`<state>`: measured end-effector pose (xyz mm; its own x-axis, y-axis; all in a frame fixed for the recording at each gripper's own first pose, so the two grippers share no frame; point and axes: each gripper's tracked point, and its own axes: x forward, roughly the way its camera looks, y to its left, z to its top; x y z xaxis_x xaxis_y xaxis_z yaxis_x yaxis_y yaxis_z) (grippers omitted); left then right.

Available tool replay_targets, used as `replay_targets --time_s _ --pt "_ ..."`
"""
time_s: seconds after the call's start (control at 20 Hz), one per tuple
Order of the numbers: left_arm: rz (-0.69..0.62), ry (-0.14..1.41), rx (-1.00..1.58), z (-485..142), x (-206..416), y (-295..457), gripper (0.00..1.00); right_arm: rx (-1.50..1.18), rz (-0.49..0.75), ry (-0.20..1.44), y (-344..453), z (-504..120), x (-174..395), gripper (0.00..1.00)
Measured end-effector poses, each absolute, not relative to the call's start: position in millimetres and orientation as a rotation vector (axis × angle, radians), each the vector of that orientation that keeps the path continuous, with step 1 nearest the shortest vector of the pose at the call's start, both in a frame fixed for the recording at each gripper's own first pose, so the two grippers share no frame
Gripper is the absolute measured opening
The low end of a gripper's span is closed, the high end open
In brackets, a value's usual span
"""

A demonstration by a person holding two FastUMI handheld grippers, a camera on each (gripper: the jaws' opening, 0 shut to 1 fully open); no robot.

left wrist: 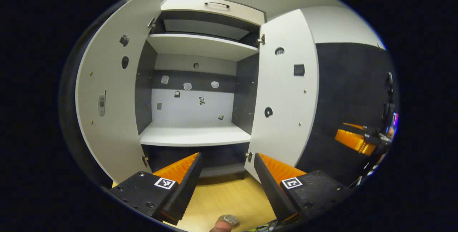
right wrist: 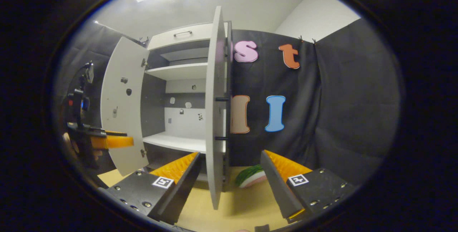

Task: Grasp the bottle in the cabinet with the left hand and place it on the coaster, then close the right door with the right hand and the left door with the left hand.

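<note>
The cabinet (left wrist: 195, 137) stands with both doors swung wide and its white middle shelf bare. My left gripper (left wrist: 227, 180) is open in front of it, low over the wooden table, with nothing between its fingers. A small round clear cap (left wrist: 229, 219), possibly the bottle's top, peeks in at the bottom edge below the fingers; the rest of it is hidden. In the right gripper view the right door (right wrist: 214, 117) is seen edge-on, straight ahead. My right gripper (right wrist: 229, 178) is open, with the door's lower edge in line with the gap between its fingers.
The left door (left wrist: 107, 110) and the right door (left wrist: 286, 92) flank the opening. A watermelon-slice toy (right wrist: 250, 176) lies on the table (right wrist: 247, 203) by the cabinet's right side. The other gripper (left wrist: 354, 140) is off to the right.
</note>
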<state>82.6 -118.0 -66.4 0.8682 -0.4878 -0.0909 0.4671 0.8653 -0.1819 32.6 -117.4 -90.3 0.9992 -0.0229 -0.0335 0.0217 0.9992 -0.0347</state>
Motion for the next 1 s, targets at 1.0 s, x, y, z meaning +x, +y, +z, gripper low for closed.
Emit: replay_targets --time_s 1.0 --pt "-0.421 0.006 -0.151 -6 73 -31 0.92 -0.068 0.023 0.071 -161 -66 169 1.0"
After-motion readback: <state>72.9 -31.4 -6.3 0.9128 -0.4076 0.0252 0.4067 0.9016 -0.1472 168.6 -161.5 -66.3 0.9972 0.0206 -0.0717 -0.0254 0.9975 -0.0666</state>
